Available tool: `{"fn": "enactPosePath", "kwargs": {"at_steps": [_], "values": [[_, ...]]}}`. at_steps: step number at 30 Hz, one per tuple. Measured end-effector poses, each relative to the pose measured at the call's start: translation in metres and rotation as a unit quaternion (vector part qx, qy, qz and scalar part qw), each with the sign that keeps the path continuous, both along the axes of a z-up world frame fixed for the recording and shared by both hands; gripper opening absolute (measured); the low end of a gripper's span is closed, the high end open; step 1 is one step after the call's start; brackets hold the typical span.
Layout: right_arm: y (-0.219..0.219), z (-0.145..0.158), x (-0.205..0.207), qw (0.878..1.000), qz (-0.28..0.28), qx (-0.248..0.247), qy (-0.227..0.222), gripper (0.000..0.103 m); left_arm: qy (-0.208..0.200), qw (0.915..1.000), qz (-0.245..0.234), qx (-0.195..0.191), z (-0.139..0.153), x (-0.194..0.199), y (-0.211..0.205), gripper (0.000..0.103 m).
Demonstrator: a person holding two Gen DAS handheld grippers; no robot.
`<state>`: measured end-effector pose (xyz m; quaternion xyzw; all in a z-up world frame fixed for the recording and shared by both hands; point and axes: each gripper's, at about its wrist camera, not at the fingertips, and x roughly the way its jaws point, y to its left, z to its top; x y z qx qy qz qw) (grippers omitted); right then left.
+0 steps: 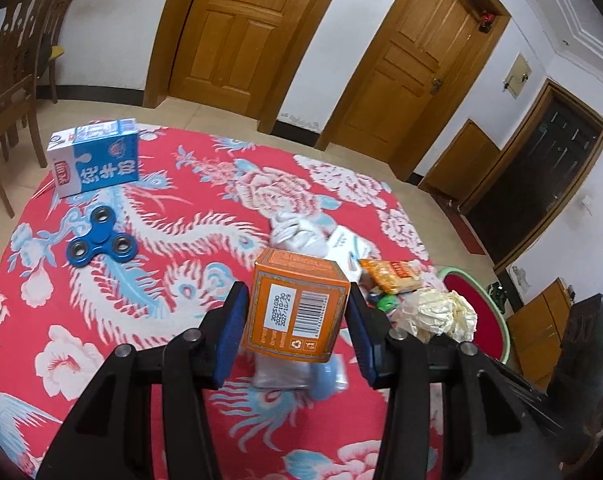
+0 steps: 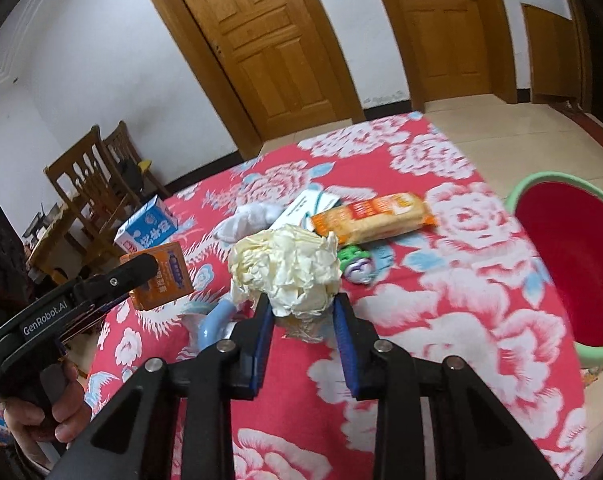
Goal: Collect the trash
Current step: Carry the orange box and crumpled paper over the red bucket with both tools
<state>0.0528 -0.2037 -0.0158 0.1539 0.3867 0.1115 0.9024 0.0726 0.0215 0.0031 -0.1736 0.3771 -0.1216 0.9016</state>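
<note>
We hold: orange box clamped in left gripper, crumpled paper pinched in right gripper, both above the tablecloth.

Printed cardboard orange box, crumpled matt paper ball, patterned cloth tablecloth, glossy wooden doors

Quick tally of what can be counted. Two small cartons: one orange carton, one blue-and-white milk carton. One crumpled ball of yellowish paper is seen, plus one orange snack packet, one blue fidget spinner, one white cloth bundle and one white flat box. One red basin with a green rim. Two wooden doors are counted, and two wooden chairs.
</note>
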Motion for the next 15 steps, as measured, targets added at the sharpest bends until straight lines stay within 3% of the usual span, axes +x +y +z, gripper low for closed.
{"fn": "enactPosePath", "kwargs": {"at_steps": [15], "values": [[-0.070, 0.016, -0.029, 0.996, -0.080, 0.008, -0.026, 0.033, 0.005, 0.9979, -0.064, -0.004, 0.013, 0.007, -0.064, 0.048]]}}
